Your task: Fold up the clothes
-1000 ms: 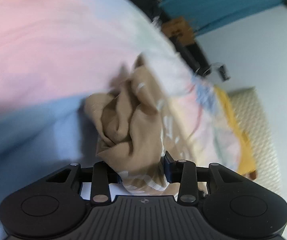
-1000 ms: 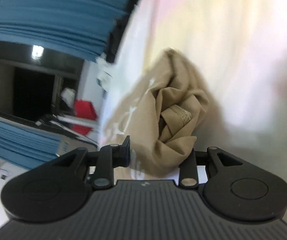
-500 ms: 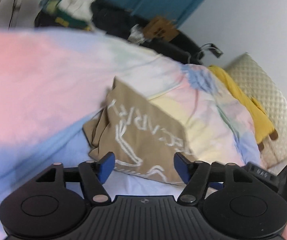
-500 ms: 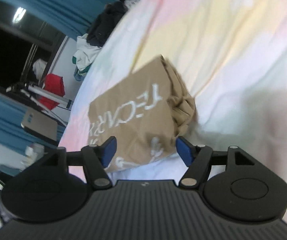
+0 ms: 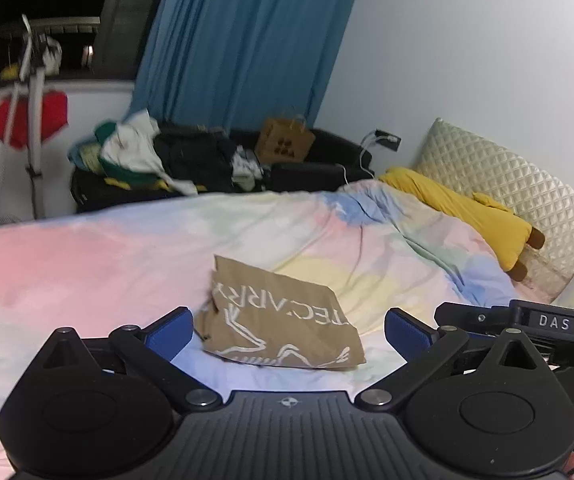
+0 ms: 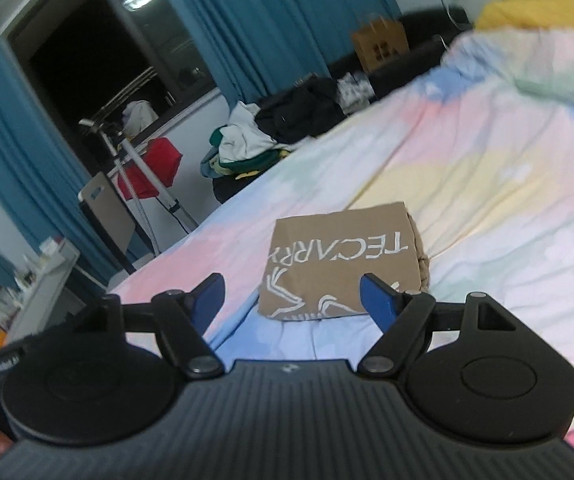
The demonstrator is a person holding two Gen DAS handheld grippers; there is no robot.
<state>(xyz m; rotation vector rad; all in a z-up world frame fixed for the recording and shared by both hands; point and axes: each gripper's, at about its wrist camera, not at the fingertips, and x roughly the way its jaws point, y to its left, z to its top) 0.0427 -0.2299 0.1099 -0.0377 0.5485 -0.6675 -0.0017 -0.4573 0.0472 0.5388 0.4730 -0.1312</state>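
Observation:
A tan garment with white lettering [image 5: 283,316] lies folded into a compact rectangle on the pastel bedspread [image 5: 87,264]. It also shows in the right wrist view [image 6: 343,264]. My left gripper [image 5: 289,330] is open and empty, held just in front of the garment and above the bed. My right gripper [image 6: 297,300] is open and empty too, pulled back from the garment's near edge. The right gripper's body shows at the right edge of the left wrist view [image 5: 547,324].
A yellow plush [image 5: 459,208] and a quilted cream pillow [image 5: 507,184] lie at the bed's head. A dark sofa with piled clothes [image 5: 159,160] and a brown paper bag [image 5: 283,144] stands past the bed. A drying rack [image 6: 139,176] stands near blue curtains.
Both grippers let go of the tan garment, opened wide and drew back and up. The garment went from a bunched bundle in the jaws to a flat folded rectangle on the bed.

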